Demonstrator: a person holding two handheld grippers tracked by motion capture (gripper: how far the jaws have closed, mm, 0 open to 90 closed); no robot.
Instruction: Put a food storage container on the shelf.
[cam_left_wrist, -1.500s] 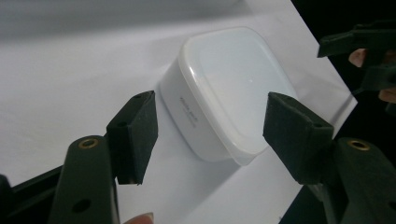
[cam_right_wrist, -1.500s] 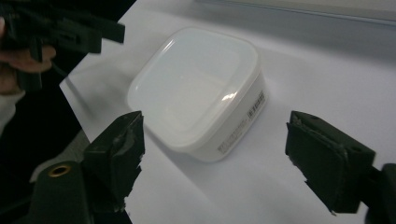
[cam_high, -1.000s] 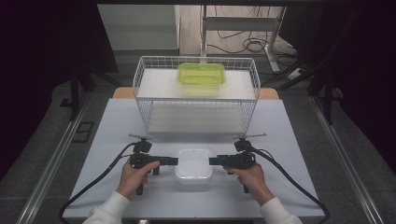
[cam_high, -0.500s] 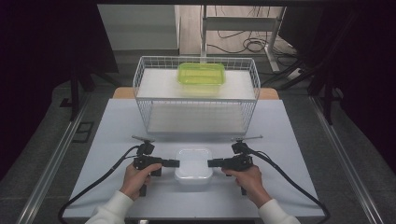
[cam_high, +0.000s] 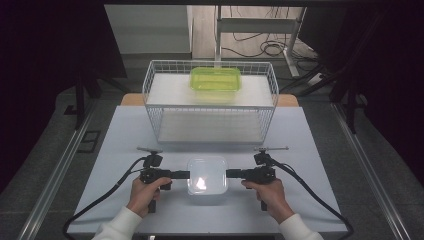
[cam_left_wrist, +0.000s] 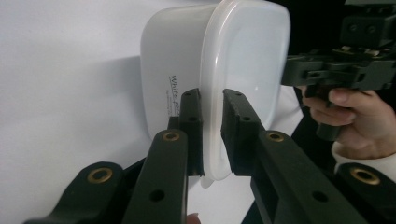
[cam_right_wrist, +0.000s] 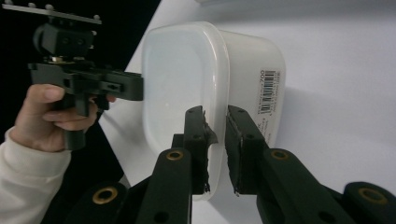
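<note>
A white translucent plastic container (cam_high: 206, 174) with a lid stands near the table's front edge. My left gripper (cam_high: 187, 174) meets it from the left and my right gripper (cam_high: 229, 173) from the right. In the left gripper view the container (cam_left_wrist: 247, 56) has its lid rim between the left gripper's (cam_left_wrist: 212, 100) pads, which press on it. In the right gripper view the right gripper (cam_right_wrist: 215, 116) pinches the opposite rim of the container (cam_right_wrist: 177, 74). Both pairs of jaws have just been closing onto that rim.
A white wire basket (cam_high: 150, 85) stands at the back of the table, with a green lidded container (cam_high: 216, 80) on its upper level. Black cables trail from both grippers to the table's front corners. Bare table (cam_high: 310, 150) lies between the basket and the hands.
Both grippers' jaws have closed in on the white container's rim. The hands and the container have stayed in place.
</note>
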